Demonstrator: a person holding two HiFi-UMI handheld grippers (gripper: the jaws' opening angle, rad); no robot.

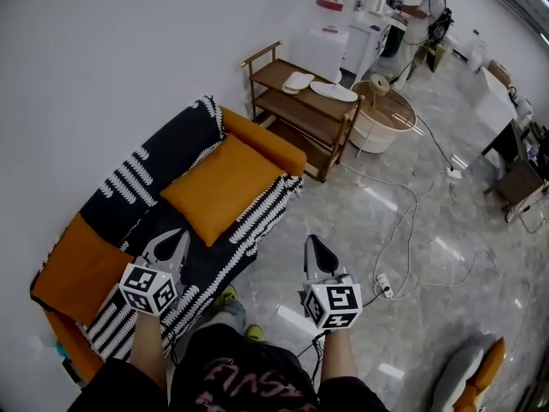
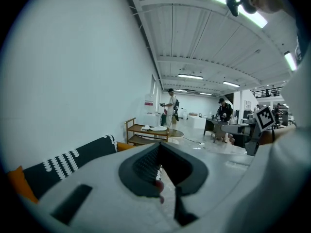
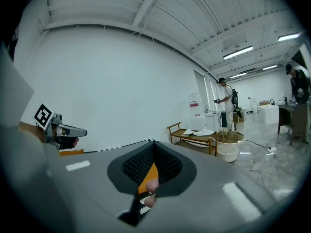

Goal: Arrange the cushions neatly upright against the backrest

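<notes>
The left tool [image 1: 178,239] and right tool [image 1: 314,245] are both clenched, empty. The left one hides part of the sofa [image 1: 129,187] near the orange cushion [image 1: 221,187].

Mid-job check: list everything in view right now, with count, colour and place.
sofa: one, orange, against the white wall
throw: one, black with white pattern, draped over the sofa
cushion: one, orange, lying on the seat
orange block: one, at the sofa's near end; cushion or upholstery, cannot tell
shelf rack: one, brown wood, beyond the sofa
tub: one, pale wood, on the floor beside the rack
water dispenser: one, white, by the wall
cable: white, across the grey floor
person: one, far background
left gripper: shut, empty, over the seat
right gripper: shut, empty, over the floor
</notes>
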